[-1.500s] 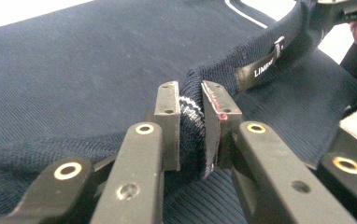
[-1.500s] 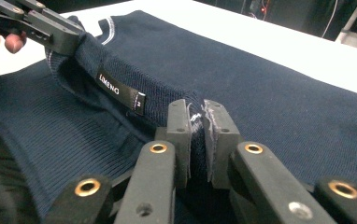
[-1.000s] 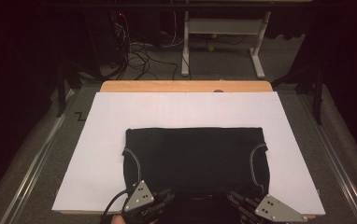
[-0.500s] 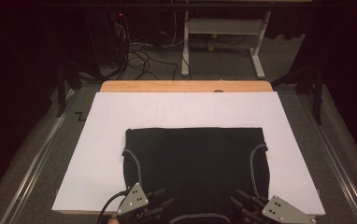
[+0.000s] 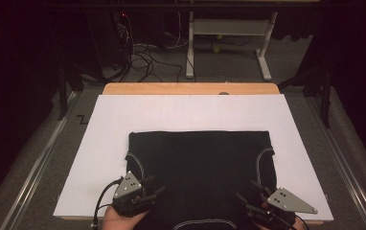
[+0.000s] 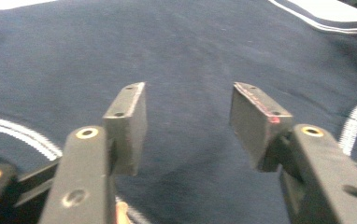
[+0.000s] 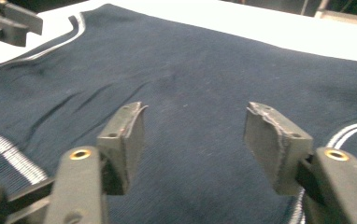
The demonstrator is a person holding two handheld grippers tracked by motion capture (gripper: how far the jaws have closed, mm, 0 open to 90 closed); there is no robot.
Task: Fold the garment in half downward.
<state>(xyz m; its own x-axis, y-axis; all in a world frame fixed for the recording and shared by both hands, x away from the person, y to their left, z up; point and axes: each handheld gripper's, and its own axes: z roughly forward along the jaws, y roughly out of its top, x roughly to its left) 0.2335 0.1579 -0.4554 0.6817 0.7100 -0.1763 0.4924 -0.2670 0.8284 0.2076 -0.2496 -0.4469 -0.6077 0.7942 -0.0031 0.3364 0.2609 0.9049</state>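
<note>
The dark garment [image 5: 200, 177] lies flat on the white board [image 5: 99, 143], folded to a wide rectangle whose long axis runs from 9 o'clock to 3 o'clock across the high view. Its near hem with pale stitching sits at 6 o'clock, close to the board's front edge, between the two hands.

The left gripper [image 5: 153, 188] rests over the garment's near left corner, its jaws pointing toward 2 o'clock, in across the cloth. The right gripper [image 5: 248, 199] mirrors it at the near right corner, pointing toward 10 o'clock. Both pairs of jaws have just been opening. In the left gripper view the pads [image 6: 129, 122] stand well apart with bare cloth below and nothing between them; the right gripper view shows the same, its pads [image 7: 126, 135] parted over smooth fabric. Neither holds anything.

So the garment lies ahead of and beneath both sets of fingers, each hand equally near its own corner. The piped armhole seam [image 5: 137, 163] curves just beyond the left gripper at 12 o'clock, and its twin [image 5: 262, 163] sits likewise beyond the right.

My guess is that the next move is another fold or a smoothing pass. Open board lies beyond the far edge at 12 o'clock and in margins at 9 and 3 o'clock; at 6 o'clock there is almost no room.
</note>
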